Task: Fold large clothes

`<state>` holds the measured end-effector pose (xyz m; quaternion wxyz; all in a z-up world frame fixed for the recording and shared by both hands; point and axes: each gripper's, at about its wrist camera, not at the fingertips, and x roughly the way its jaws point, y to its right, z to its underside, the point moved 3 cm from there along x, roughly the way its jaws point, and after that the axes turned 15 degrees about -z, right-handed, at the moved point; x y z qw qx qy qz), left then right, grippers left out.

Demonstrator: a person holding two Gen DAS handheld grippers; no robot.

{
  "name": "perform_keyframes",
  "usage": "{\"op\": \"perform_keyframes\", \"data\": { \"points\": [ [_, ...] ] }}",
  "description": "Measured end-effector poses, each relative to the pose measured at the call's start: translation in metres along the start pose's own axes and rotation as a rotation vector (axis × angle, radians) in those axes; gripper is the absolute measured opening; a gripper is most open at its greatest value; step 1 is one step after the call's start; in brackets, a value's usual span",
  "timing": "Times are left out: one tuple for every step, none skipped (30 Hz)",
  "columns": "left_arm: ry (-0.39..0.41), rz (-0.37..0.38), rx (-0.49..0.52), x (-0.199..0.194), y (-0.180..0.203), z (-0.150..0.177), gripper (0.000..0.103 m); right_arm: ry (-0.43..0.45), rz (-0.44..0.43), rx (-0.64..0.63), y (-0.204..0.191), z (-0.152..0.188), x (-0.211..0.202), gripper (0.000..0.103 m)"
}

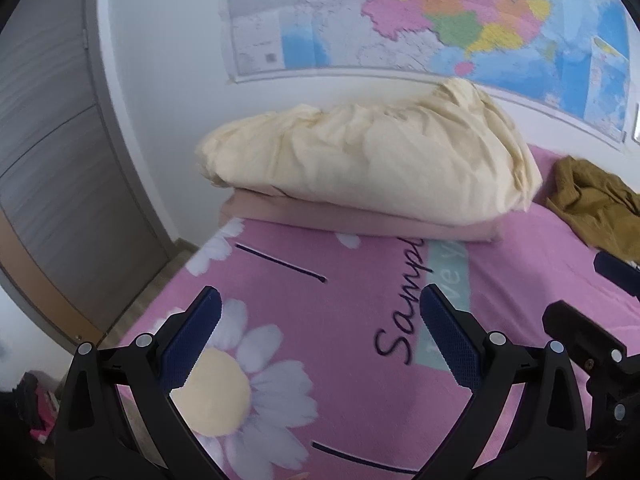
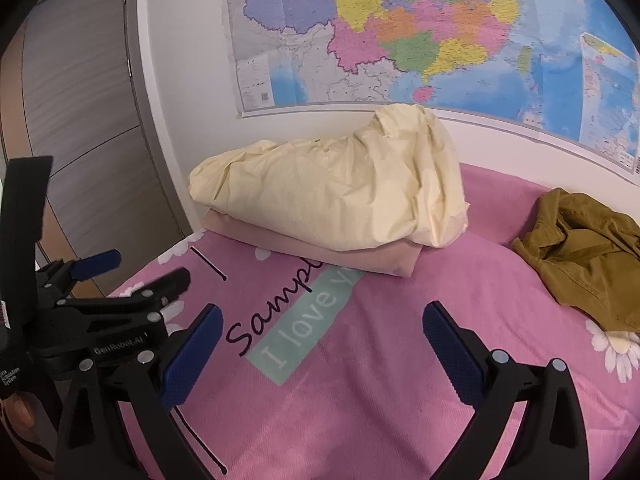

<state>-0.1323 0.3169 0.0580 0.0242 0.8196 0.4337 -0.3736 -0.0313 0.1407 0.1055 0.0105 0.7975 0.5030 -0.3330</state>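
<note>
Through the left wrist camera we are looking across a bed (image 1: pixel 360 360) covered in a pink sheet printed with white daisies and dark script. One cream bundle of bedding (image 1: pixel 368 160) is sitting on one folded beige blanket (image 1: pixel 360 220) against the white wall, under one large coloured map (image 1: pixel 440 20). A grey door (image 1: pixel 60 140) is standing at the left. One mustard-brown garment (image 1: pixel 596 204) is lying crumpled at the bed's right edge. Our left tongs (image 1: pixel 320 336) are hovering wide apart, holding nothing.

Through the right wrist camera we are seeing the same bed (image 2: pixel 400 380), map (image 2: pixel 400 32) and door (image 2: pixel 80 120). The garment (image 2: pixel 584 252) is lying rumpled on the right, well apart from the bedding (image 2: pixel 328 196) and blanket (image 2: pixel 360 258). Our right tongs (image 2: pixel 322 354) are also gaping wide and empty, with the left tongs (image 2: pixel 136 276) showing at the left edge.
</note>
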Motion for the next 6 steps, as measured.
{"op": "perform_keyframes", "data": {
  "points": [
    [-0.003,0.012,0.008,-0.002,0.005,0.001,0.098,0.005,0.003,0.005,0.001,0.001,-0.003,0.097],
    [0.001,0.021,0.014,-0.003,0.009,0.002,0.098,0.014,0.012,0.012,0.004,0.002,-0.008,0.097],
    [0.007,0.041,0.024,-0.007,0.015,0.002,0.098,0.018,0.018,0.017,0.007,0.002,-0.012,0.097],
    [0.010,0.060,0.033,-0.009,0.021,0.003,0.098,0.023,0.028,0.024,0.012,0.004,-0.018,0.097],
    [0.013,0.086,0.045,-0.012,0.029,0.003,0.098,0.029,0.037,0.031,0.015,0.004,-0.023,0.097],
    [0.016,0.111,0.059,-0.015,0.039,0.004,0.098,0.043,0.057,0.043,0.022,0.007,-0.032,0.097]
  ]
}}
